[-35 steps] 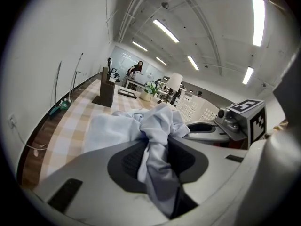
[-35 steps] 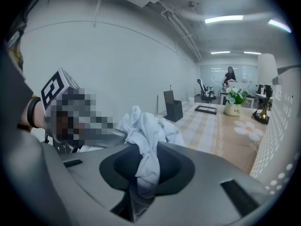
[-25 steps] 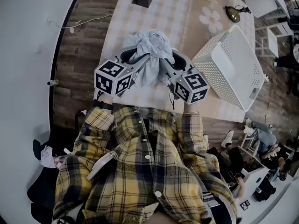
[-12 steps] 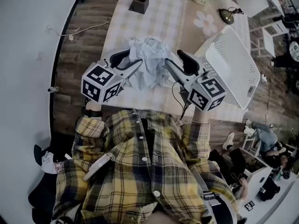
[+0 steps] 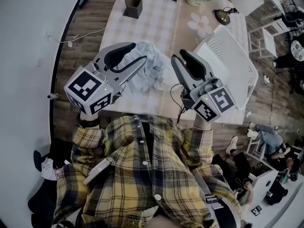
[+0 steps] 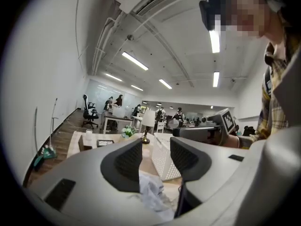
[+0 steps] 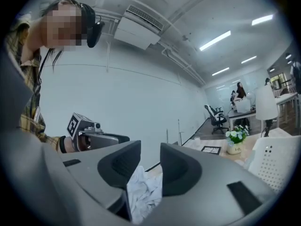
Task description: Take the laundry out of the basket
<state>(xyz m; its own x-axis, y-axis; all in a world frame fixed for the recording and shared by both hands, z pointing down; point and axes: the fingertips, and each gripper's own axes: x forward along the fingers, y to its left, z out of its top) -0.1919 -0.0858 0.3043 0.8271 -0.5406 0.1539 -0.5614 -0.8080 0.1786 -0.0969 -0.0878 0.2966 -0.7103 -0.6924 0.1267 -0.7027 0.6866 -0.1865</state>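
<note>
Pale blue-grey laundry [image 5: 151, 74] lies crumpled on the checked surface [image 5: 156, 18], outside the white perforated basket [image 5: 232, 65], which stands just to its right. The person's left gripper [image 5: 141, 52] and right gripper [image 5: 179, 56] hang above it, one on either side. Both sets of jaws have just been closing, yet they stand partly apart with a clear gap and grip nothing — the cloth shows only lower down, beneath each pair.
</note>
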